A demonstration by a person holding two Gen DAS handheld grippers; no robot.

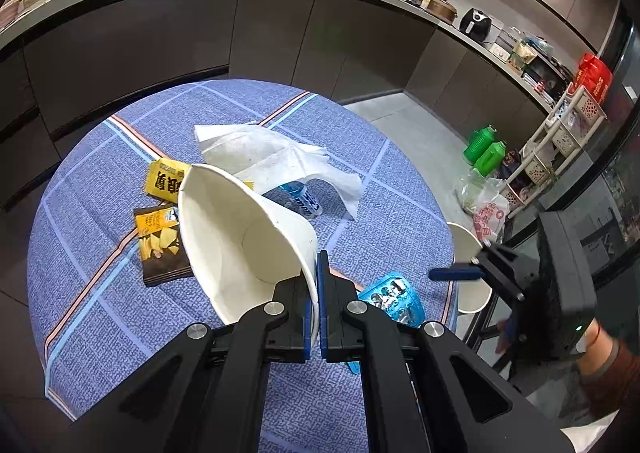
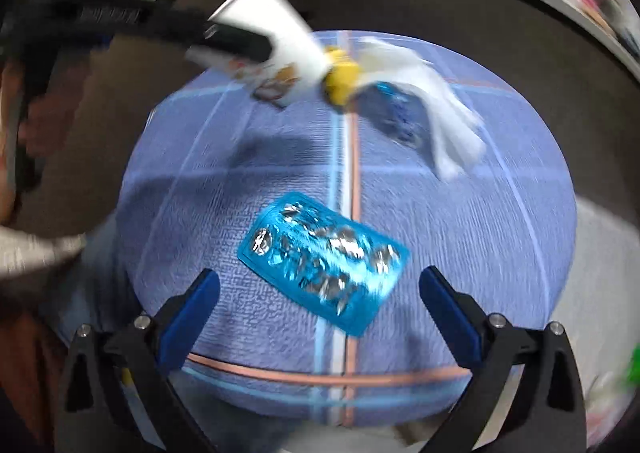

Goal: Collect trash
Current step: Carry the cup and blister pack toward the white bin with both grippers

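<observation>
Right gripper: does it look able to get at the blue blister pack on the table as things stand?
Probably yes. The right gripper is open and empty, and the blister pack lies flat on the tablecloth just ahead of its fingers, with nothing over it. The left gripper holds the paper cup well off to one side.

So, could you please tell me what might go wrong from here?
1. The left gripper pinches only the cup's rim; the tilted cup might slip or crumple.
2. The blister pack lies flat beneath the open right gripper, so the fingers may slide over it.
</observation>
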